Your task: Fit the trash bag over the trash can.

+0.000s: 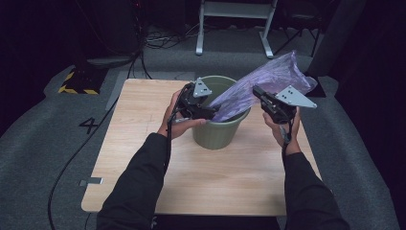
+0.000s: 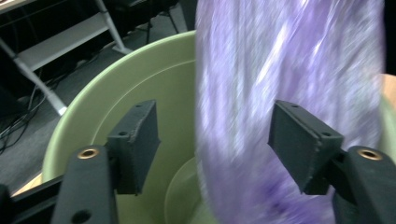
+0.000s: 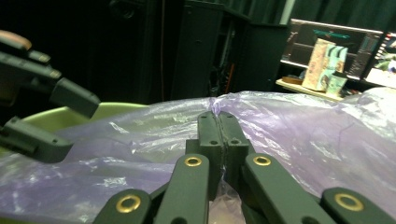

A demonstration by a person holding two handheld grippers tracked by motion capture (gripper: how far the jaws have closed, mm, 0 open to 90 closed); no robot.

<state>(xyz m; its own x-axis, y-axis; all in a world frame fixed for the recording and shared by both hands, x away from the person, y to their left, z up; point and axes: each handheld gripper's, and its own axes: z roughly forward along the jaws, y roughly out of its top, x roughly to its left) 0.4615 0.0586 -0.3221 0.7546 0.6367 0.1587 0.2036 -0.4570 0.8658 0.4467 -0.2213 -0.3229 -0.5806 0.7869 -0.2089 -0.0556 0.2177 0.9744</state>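
My right gripper (image 3: 218, 122) pinches the crinkled purple plastic bag (image 1: 268, 81) above the round green plastic bin (image 1: 218, 132); my left gripper (image 2: 215, 149) gapes over its rim, bag between unpressed.

Left gripper (image 2: 212, 149): fingers (image 2: 135, 140) stand apart over the mouth of a pale green bucket (image 2: 126, 79). A blurred purple plastic bag (image 2: 280, 70) hangs between them into the bucket, nearer the right-hand finger; contact cannot be told. White frame legs (image 2: 60, 42) and cables on grey floor (image 2: 28, 154) behind.
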